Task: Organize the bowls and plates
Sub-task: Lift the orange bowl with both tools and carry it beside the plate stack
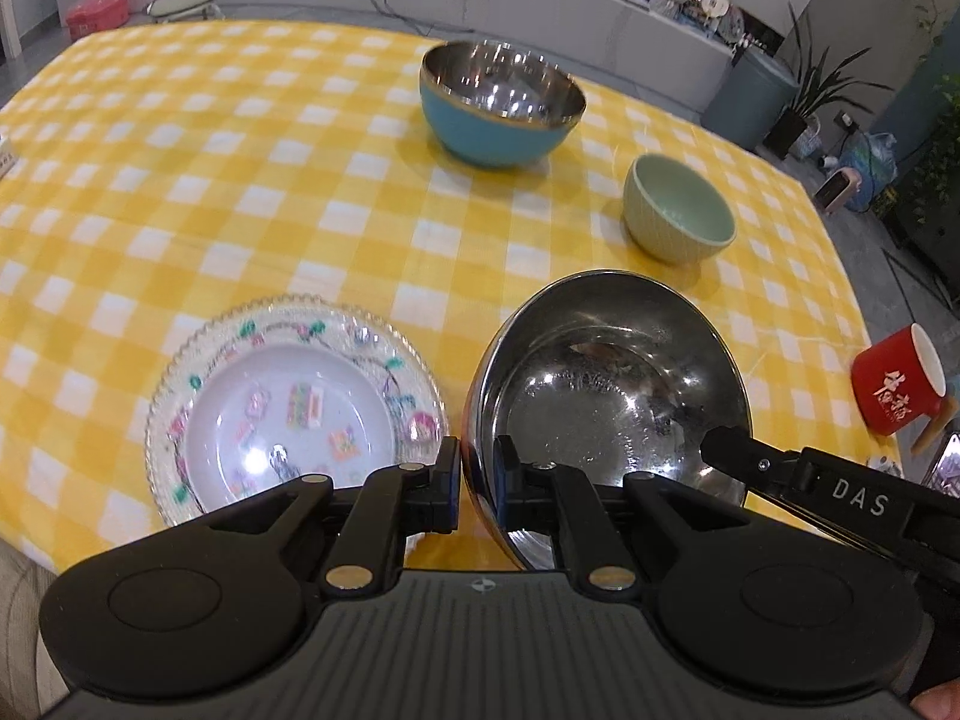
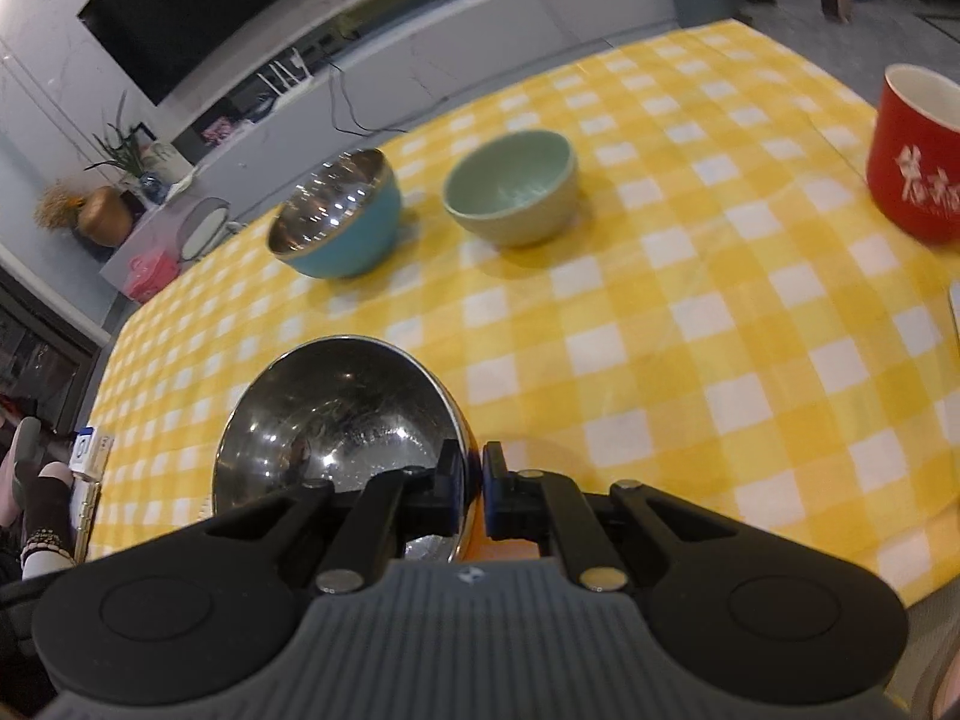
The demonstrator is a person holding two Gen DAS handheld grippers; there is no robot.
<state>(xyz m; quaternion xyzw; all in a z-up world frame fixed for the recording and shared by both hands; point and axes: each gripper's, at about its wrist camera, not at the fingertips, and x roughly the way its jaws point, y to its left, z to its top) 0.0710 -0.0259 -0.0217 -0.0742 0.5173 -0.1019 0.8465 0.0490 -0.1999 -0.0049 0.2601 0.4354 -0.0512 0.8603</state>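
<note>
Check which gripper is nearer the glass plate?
Left. The left gripper pinches the steel bowl rim beside the glass plate; the right gripper grips the far rim.

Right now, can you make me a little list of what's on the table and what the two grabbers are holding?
table cover: yellow checked cloth
held thing: steel bowl
left gripper: fingers pinch the bowl's left rim
right gripper: fingers pinch the bowl's right rim
beside the steel bowl: patterned glass plate
farther back: blue bowl, green bowl
table edge: red mug
</note>
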